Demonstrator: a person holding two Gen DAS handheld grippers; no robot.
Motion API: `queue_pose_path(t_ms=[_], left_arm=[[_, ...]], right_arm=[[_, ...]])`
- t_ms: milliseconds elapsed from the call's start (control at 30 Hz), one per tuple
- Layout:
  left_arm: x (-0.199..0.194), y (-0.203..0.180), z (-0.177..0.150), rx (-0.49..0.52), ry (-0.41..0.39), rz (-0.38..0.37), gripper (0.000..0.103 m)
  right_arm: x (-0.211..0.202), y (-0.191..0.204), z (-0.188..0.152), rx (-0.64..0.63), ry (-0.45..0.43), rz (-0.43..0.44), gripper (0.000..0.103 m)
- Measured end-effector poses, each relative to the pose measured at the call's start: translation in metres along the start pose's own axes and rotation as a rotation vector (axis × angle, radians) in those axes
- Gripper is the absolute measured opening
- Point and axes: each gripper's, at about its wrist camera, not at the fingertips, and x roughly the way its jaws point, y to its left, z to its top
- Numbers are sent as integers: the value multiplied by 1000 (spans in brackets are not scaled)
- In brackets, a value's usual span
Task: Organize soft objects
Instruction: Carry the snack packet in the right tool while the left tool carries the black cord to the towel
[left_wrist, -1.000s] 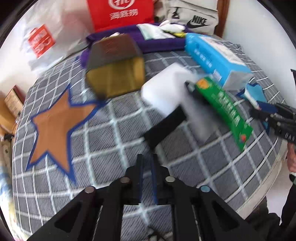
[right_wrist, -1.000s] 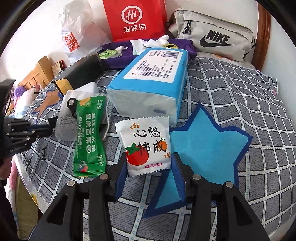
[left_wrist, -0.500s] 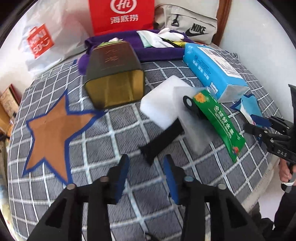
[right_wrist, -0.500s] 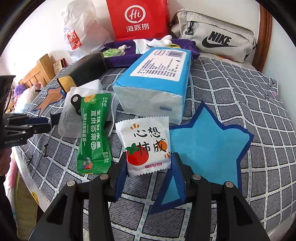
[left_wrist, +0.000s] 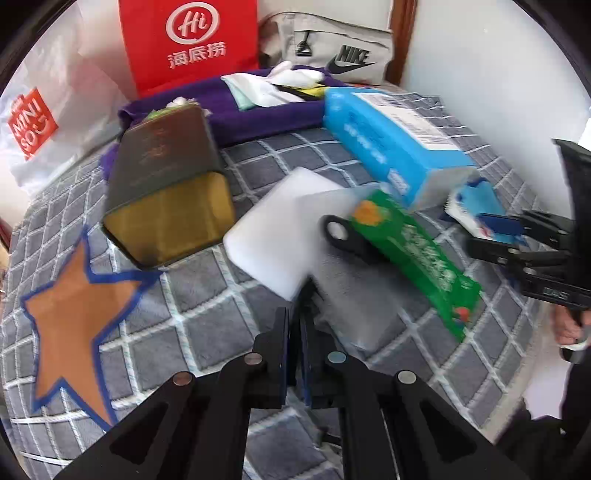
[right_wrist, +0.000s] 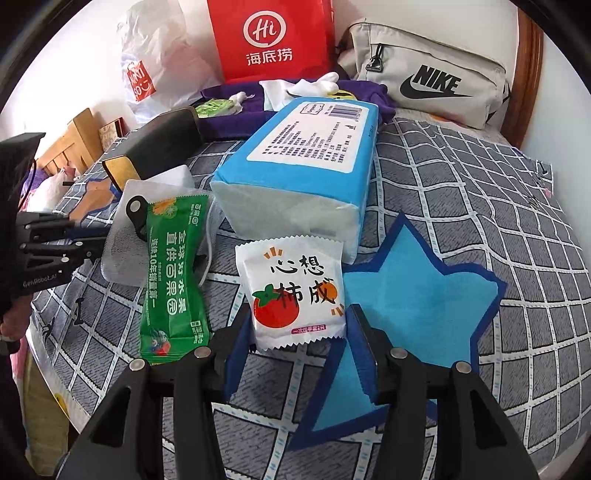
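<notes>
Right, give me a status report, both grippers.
Left gripper shut on black strap. Right gripper jaws opening, white snack packet between them. Green sachet close alongside, tissue pack right behind.

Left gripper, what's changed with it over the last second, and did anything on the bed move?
The left gripper opened its jaws, then snapped them shut again, now beside the black strap at the white foam pad's near corner; whether it pinches the strap is unclear. The right gripper is opening slightly around the white tomato-print sachet. The green snack packet, blue tissue pack and dark tin box stayed put.
</notes>
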Motion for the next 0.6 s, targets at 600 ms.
queue_pose_path(t_ms=[600], left_arm=[[-47,33,-54,-201,-17,114,5]], right_arm=[[-18,11,-8,12,-1,10,45]])
